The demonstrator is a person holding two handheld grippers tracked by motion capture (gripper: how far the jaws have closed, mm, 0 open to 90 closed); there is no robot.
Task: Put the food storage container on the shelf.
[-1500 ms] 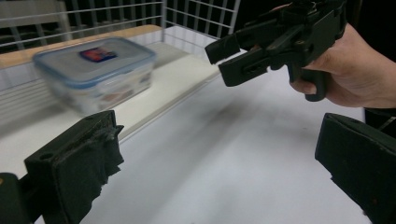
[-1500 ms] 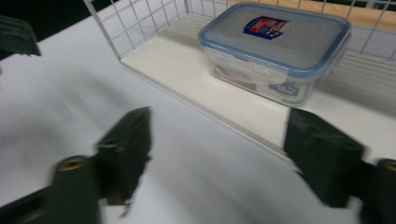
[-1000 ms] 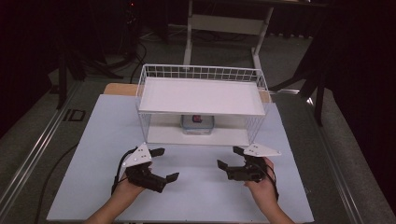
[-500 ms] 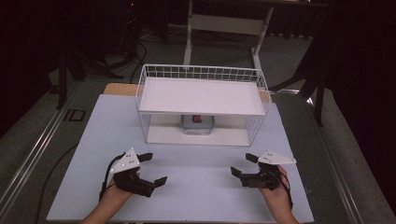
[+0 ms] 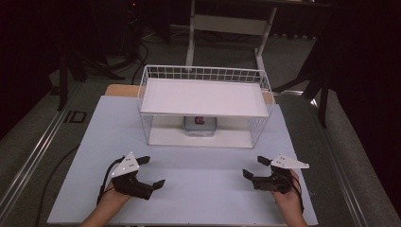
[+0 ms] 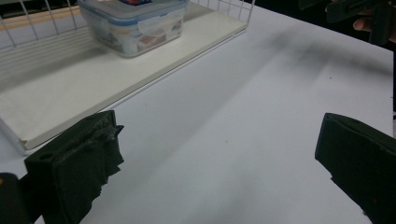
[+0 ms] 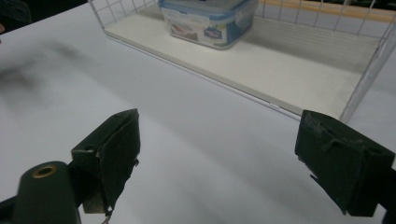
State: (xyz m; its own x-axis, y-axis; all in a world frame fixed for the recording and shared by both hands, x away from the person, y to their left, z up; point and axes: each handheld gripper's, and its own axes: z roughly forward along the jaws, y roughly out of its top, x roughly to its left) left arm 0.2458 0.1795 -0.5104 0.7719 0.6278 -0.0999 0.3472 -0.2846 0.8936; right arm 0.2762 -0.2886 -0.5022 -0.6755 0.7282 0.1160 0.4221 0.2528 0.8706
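Clear lidded plastic food container (image 5: 200, 126) seen at twelve o'clock on lower shelf of white wire rack (image 5: 203, 75), left gripper (image 5: 150, 172) at seven o'clock, right gripper (image 5: 254, 167) at five, both jaws spread, nothing held.

Compared with the earliest high view, the left gripper (image 5: 152, 171) lies lower and farther toward the lower left of the frame, and the right gripper (image 5: 255, 167) lies lower and farther toward the lower right. The two grippers, formerly close together near the lower centre, now sit well apart with a wide stretch of bare table (image 5: 203, 189) between them. Both have drawn away from the wire rack (image 5: 204, 75), and less of each forearm shows above the bottom edge.
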